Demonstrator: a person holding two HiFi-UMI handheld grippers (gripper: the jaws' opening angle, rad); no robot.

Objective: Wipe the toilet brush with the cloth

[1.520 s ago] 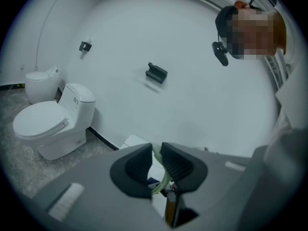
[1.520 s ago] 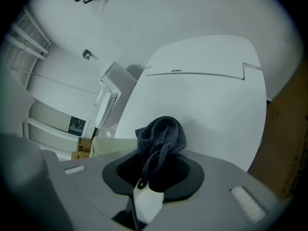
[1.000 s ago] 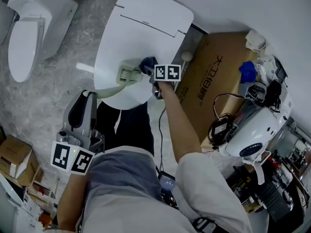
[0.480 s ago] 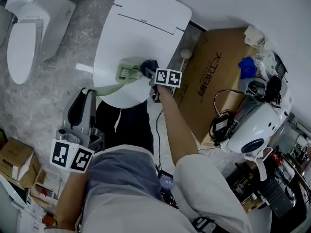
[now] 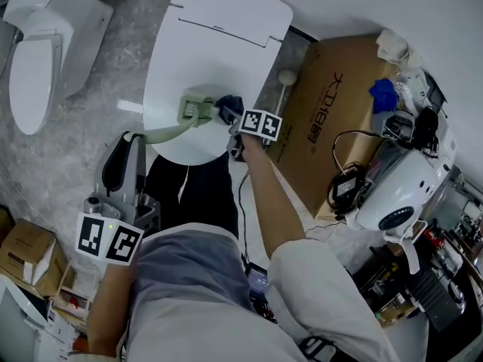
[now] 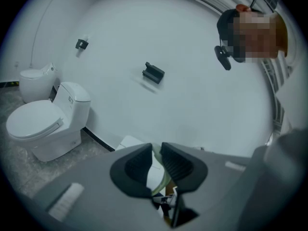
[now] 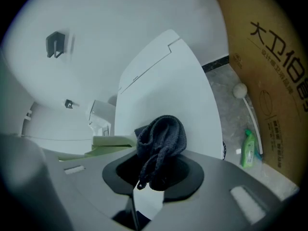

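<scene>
A: What takes up the most room?

B: A white toilet [image 5: 211, 44] with its lid shut, straight ahead of the person. To its right a brown cardboard box [image 5: 332, 119] lies flat on the floor. A second toilet [image 5: 34, 51] stands well apart at the far left.

A: And the tools?

B: The left gripper [image 5: 130, 136] is low on the left, near the front edge of the lid. Its own view shows the jaws drawn almost together on a thin pale green stem, with only a narrow slit between them. The right gripper [image 5: 238, 121] reaches over the lid from the right.

A: So the stem is the brush?

B: Yes. The toilet brush [image 5: 177, 127] runs from the left gripper's jaws up and to the right, and its slotted head sits over the lid. I cannot tell whether the head rests on the lid or hangs just above it.

A: Where is the cloth?

B: The cloth [image 7: 161, 134] is a dark bundle pinched in the right gripper's jaws, bulging out past them. It sits against the right end of the brush head.

A: Anything smaller?

B: A small green bottle [image 7: 248, 150] stands on the floor beside the box.
</scene>
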